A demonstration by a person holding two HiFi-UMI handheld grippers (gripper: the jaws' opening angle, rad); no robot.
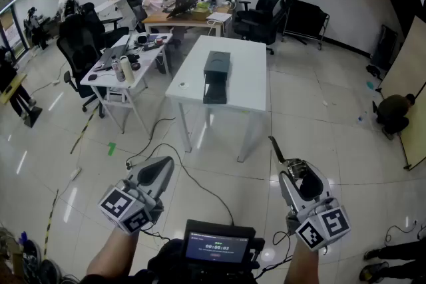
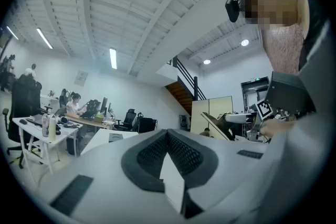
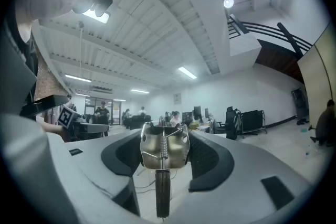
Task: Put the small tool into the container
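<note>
My right gripper point(image 1: 301, 177) is shut on the small tool point(image 1: 291, 165), a shiny metal piece with a spring and a dark handle that sticks out past the jaws. In the right gripper view the tool point(image 3: 164, 145) stands upright between the dark pads point(image 3: 210, 157) of the right gripper point(image 3: 164, 157). My left gripper point(image 1: 162, 168) is held low at the left, shut and holding nothing; in its own view the left gripper point(image 2: 168, 139) shows its pads meeting. The dark grey container point(image 1: 216, 75) sits on the white table point(image 1: 251, 80), far ahead of both grippers.
A black cable point(image 1: 200, 186) runs across the tiled floor between me and the table. Desks, office chairs point(image 1: 80, 50) and seated people fill the back left. A person crouches point(image 1: 393, 113) by a leaning board at the right. A screen device point(image 1: 216, 248) hangs at my chest.
</note>
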